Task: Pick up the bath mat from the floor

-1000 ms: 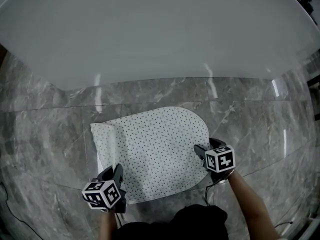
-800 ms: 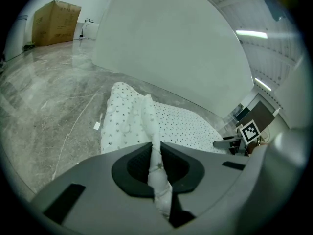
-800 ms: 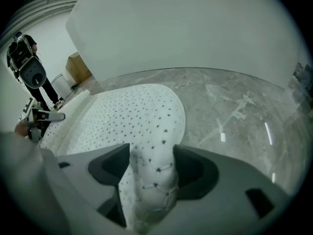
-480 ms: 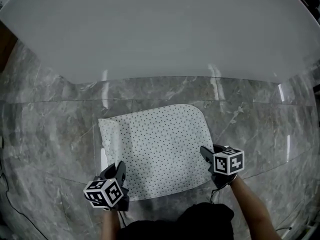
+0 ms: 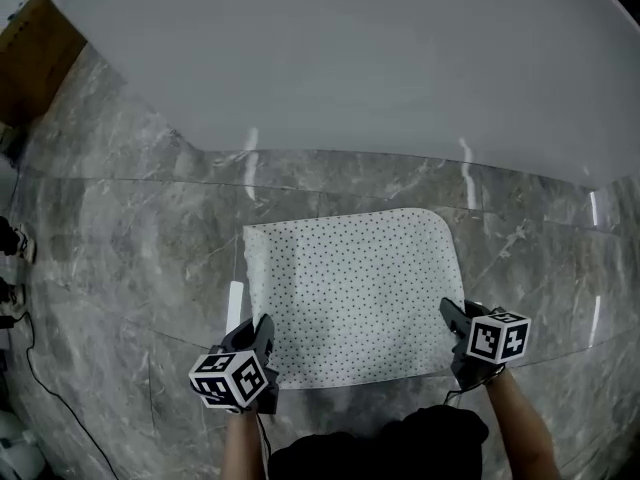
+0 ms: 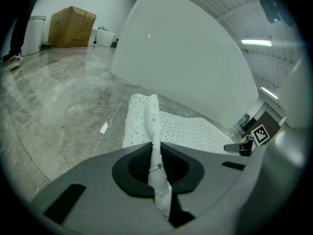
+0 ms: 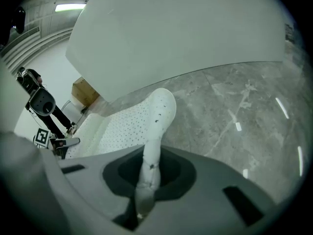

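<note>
The white bath mat point(image 5: 355, 293) with small dark dots lies on the grey marble floor in front of the white tub point(image 5: 350, 58). My left gripper point(image 5: 262, 333) is shut on the mat's near left corner, and in the left gripper view the mat point(image 6: 152, 116) runs as a pinched fold through the jaws point(image 6: 156, 163). My right gripper point(image 5: 452, 316) is at the near right corner, its jaws closing. In the right gripper view a fold of the mat point(image 7: 159, 116) is squeezed between them point(image 7: 148, 168).
A cardboard box point(image 5: 35, 33) stands at the far left by the tub. A dark cable point(image 5: 30, 368) runs over the floor at the left. A small white strip point(image 5: 233, 306) lies just left of the mat.
The right gripper's jaws have closed onto the mat's near right corner. Both grippers and the mat sit further right in the head view, and the mat's far edge looks squarer.
</note>
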`<state>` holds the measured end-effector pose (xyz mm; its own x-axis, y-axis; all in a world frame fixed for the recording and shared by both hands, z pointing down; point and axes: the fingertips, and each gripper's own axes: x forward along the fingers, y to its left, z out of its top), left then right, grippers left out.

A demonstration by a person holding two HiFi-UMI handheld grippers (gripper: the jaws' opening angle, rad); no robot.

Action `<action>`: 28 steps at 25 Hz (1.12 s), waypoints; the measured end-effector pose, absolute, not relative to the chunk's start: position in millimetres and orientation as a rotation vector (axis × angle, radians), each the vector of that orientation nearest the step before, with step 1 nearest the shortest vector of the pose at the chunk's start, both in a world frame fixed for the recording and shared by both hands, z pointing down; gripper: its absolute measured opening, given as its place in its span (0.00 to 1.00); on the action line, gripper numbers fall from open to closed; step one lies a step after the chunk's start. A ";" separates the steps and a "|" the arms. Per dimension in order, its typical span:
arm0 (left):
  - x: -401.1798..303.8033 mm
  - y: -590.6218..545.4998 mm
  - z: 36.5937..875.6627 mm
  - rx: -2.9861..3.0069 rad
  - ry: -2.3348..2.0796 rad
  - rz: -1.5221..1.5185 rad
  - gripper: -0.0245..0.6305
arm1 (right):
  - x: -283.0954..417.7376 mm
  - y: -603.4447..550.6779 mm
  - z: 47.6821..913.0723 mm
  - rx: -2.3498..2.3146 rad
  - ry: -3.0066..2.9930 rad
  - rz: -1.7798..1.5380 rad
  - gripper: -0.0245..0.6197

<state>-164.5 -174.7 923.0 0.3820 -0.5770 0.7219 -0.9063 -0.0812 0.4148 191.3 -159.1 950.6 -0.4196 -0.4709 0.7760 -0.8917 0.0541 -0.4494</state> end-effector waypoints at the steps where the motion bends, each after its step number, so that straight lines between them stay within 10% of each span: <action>1: -168.5 -175.5 916.8 1.763 -1.315 0.466 0.05 | 188.4 -159.1 944.0 1.360 -1.916 1.333 0.08; 28: -171.2 -156.2 630.3 1.537 -1.350 0.390 0.05 | 127.7 -144.3 655.7 1.293 -1.843 1.442 0.08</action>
